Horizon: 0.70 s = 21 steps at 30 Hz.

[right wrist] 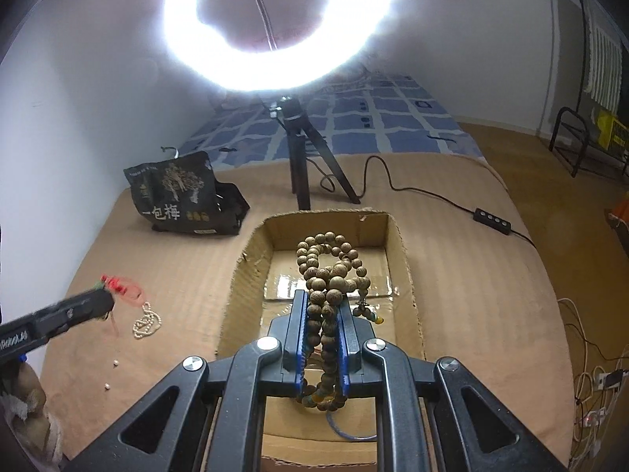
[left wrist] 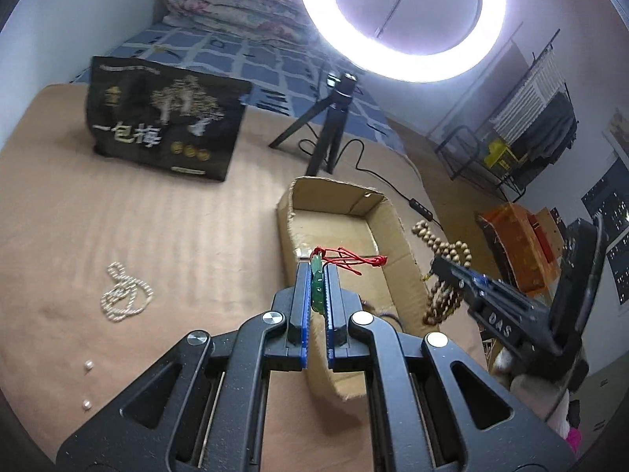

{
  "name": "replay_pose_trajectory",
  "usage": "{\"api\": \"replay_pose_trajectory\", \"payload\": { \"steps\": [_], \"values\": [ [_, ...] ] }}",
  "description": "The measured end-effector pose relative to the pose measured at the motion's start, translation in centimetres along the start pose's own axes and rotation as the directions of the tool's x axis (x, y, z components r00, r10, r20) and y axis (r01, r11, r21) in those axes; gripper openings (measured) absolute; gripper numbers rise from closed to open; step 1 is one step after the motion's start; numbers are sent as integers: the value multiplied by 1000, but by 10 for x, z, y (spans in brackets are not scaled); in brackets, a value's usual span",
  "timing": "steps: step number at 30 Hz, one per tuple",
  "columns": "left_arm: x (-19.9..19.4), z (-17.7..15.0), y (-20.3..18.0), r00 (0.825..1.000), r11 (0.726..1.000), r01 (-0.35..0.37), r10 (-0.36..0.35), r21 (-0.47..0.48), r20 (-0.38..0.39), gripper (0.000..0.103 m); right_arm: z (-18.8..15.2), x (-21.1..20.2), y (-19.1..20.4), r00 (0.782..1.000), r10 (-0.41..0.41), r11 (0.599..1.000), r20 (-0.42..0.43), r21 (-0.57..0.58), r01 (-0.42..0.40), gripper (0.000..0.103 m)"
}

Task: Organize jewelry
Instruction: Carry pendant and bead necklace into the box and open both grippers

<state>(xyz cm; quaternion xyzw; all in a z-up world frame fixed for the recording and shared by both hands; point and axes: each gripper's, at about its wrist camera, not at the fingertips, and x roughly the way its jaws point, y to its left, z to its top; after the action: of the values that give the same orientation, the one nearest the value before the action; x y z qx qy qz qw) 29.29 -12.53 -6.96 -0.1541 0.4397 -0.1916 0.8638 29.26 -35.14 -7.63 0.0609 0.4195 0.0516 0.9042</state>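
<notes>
Already the right gripper [right wrist: 321,338], clamping the beads [right wrist: 330,275], hangs over the box [right wrist: 405,259], while the left gripper [left wrist: 319,295], pinching the pendant [left wrist: 317,285], sits at its near-left wall.

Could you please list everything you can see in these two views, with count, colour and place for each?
cardboard box: one, brown, open, middle of the tan mat.
wooden bead string: one, brown, clamped in the right gripper above the box.
green pendant: one, on a red cord, clamped in the left gripper by the box's left wall.
pearl necklace: one, white, piled on the mat left of the box.
loose pearls: two, white, nearer than the necklace.
black bag: one, gold print, far left.
tripod: one, black, behind the box.
ring light: one, white, lit, overhead.
left gripper: black, blue pads, shut.
right gripper: same, shut.
</notes>
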Motion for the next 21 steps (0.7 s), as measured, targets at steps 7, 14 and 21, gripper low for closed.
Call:
{"api": "replay_pose_trajectory", "payload": {
  "steps": [7,14,21],
  "values": [
    [45,1,-7,998,1000,25,-26,-16,-54,4,-10,10,-22,999,0,999,-46,38,2,11],
    [64,-4,-15,995,999,38,-40,-16,-87,4,-17,14,-24,997,9,1000,-71,29,-7,11],
    [66,-6,-20,996,999,37,-36,6,-82,4,-18,15,-23,997,-1,1000,-76,19,2,17]
  ]
}}
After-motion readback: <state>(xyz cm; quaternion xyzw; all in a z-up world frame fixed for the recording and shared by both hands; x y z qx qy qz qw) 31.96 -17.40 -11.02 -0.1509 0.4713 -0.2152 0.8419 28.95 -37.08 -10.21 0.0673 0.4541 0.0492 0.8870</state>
